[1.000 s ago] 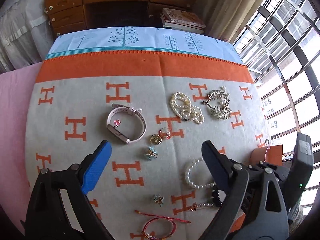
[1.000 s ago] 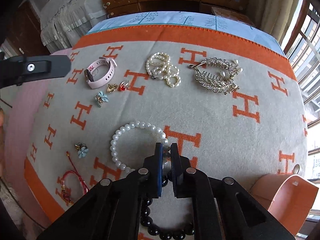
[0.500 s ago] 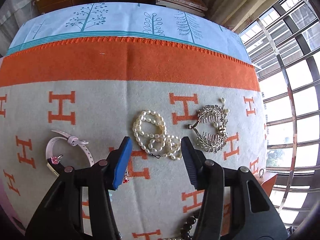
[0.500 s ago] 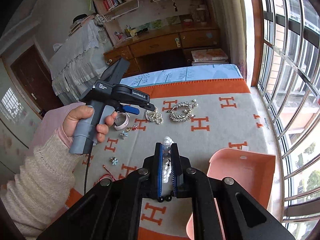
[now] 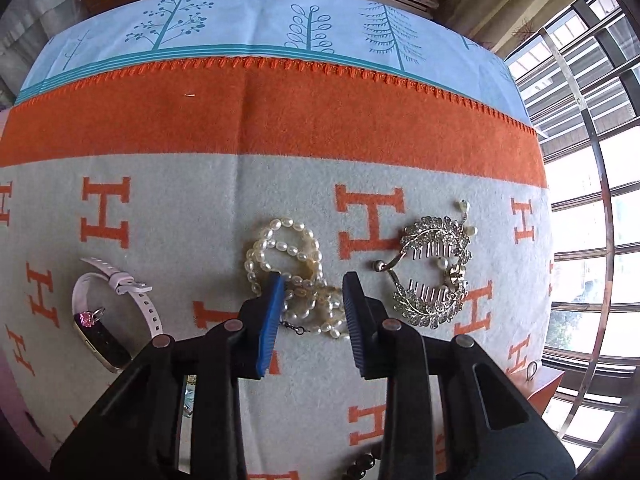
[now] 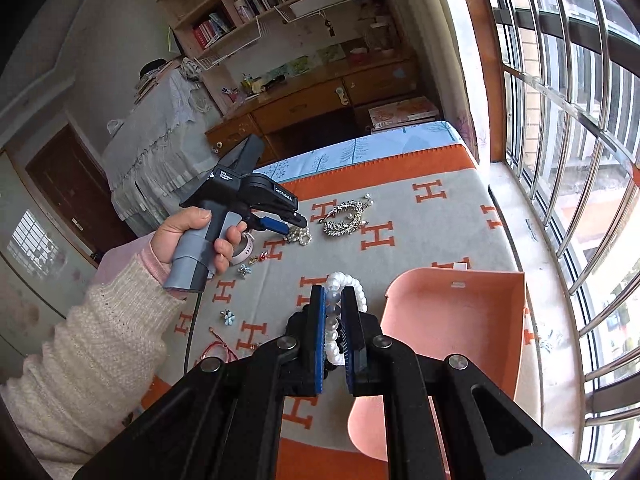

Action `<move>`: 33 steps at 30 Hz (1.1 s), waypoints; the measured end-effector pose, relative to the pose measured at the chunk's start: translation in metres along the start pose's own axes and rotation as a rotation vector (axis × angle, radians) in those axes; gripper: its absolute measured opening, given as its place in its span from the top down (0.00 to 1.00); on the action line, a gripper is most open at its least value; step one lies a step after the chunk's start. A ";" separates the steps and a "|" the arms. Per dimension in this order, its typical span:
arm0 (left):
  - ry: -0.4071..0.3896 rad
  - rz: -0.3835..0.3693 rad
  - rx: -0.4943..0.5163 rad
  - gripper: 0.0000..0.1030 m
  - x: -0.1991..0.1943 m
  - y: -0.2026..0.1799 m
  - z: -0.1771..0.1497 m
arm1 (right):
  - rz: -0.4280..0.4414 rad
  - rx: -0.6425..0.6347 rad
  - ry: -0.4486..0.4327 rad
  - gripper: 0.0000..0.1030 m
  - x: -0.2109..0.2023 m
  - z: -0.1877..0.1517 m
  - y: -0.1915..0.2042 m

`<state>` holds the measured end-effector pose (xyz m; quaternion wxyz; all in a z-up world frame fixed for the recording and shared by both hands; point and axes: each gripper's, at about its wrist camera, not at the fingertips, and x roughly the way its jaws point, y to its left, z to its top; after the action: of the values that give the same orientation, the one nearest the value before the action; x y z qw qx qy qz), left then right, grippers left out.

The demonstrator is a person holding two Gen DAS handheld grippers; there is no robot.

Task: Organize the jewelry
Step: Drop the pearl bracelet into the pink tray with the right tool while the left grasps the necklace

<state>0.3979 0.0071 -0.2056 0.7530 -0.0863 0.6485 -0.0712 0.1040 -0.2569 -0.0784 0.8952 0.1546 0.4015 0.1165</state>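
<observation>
My left gripper (image 5: 313, 286) is open, its jaws on either side of a heap of pearl necklace (image 5: 294, 276) on the H-patterned blanket (image 5: 180, 216); it also shows in the right wrist view (image 6: 290, 226). My right gripper (image 6: 333, 300) is shut on a white pearl bracelet (image 6: 352, 286), held in the air just left of the open pink jewelry box (image 6: 456, 320). A silver crystal hair comb (image 5: 434, 276) lies right of the necklace. A pink watch (image 5: 108, 312) with a pink-stone ring (image 5: 86, 319) lies to the left.
Small flower earrings (image 6: 227, 317), rings (image 6: 258, 258) and a red cord bracelet (image 6: 218, 350) lie on the blanket's near left. Black beads (image 5: 362, 465) sit at the bottom edge. A window with bars (image 6: 560, 120) runs along the right; a wooden desk (image 6: 320, 100) stands behind.
My left gripper moved forward and down onto the pearl necklace and narrowed its opening. My right gripper lifted the pearl bracelet off the blanket and carried it up beside the pink box.
</observation>
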 end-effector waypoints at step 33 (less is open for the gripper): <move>-0.416 -0.065 0.269 0.97 -0.253 -0.137 -0.108 | -0.092 0.248 0.040 0.93 -0.025 -0.044 -0.081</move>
<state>0.2535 -0.0754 0.0535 0.8724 -0.0189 0.4610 -0.1615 0.0617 -0.3318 -0.1190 0.8652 0.2434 0.4374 0.0278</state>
